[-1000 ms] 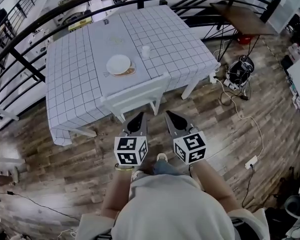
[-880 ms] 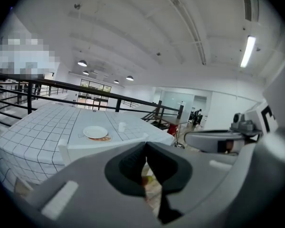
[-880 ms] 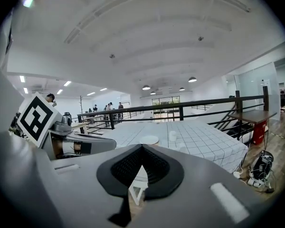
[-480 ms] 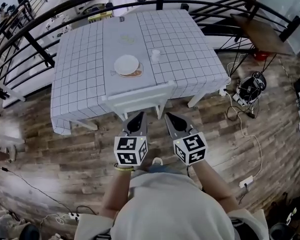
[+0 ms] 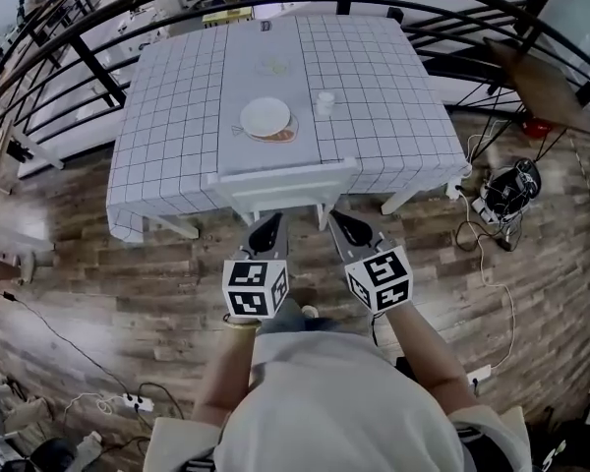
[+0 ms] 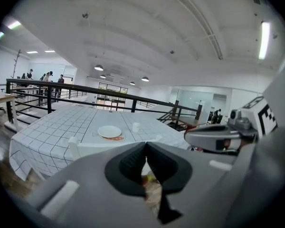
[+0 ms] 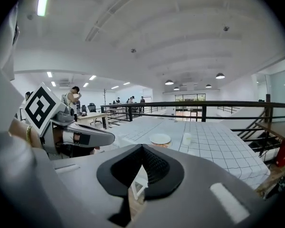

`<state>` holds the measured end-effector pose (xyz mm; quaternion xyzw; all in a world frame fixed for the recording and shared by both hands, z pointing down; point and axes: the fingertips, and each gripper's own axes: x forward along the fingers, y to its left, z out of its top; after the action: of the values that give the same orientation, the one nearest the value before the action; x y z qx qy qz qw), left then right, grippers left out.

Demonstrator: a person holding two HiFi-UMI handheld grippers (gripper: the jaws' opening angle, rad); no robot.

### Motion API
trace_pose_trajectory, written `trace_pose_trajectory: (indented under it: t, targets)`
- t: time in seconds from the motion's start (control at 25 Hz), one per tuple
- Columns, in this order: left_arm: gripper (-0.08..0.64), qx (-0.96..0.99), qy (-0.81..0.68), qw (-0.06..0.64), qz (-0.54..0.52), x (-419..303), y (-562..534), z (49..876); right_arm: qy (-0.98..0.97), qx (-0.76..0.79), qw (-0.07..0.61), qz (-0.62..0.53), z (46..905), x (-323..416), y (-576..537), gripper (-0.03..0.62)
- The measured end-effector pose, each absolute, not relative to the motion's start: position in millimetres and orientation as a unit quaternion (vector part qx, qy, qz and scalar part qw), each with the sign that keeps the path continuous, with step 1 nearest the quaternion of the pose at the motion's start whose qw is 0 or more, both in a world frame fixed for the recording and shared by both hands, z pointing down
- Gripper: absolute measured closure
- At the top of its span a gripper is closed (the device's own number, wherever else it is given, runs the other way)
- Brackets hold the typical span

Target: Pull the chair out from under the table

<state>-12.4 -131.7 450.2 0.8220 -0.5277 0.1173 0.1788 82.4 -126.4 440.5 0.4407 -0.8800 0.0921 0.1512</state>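
Observation:
The white chair (image 5: 280, 179) is tucked under the table (image 5: 177, 116), which wears a white checked cloth; only the chair's top rail and back legs show. My left gripper (image 5: 271, 220) and right gripper (image 5: 335, 218) hover side by side just short of the rail, both shut and empty, and neither touches it. In the left gripper view the shut left gripper (image 6: 145, 147) points over the chair rail (image 6: 88, 148). In the right gripper view a sliver of the chair (image 7: 137, 180) shows below the shut right gripper (image 7: 141, 149).
A plate (image 5: 265, 117) and a small white cup (image 5: 324, 102) sit on the table. A black railing (image 5: 98, 67) curves behind it. A wooden side table (image 5: 546, 77) stands at the far right, with coiled cables (image 5: 511, 190) on the wood floor.
The table and chair have swung round to sit squarely in front of me, a little more central. Both grippers stay shut, side by side, just before the chair's back.

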Motion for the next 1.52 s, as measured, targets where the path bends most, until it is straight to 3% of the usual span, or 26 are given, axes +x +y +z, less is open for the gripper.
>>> trace_pose_trajectory:
  t: [0.88, 1.12, 1.52]
  targets:
    - [0.549, 0.8, -0.537, 0.185, 0.192, -65, -205, 492, -0.894, 0.366, 0.25, 0.063, 478, 45, -202, 0.594]
    - [0.429, 0.818, -0.492, 0.178, 0.239, -66, -226, 503, -0.898, 0.335, 0.279, 0.066, 489, 38, -225, 0.512]
    - [0.332, 0.844, -0.389, 0.145, 0.339, -59, -249, 512, -0.9, 0.263, 0.347, 0.028, 502, 32, -247, 0.442]
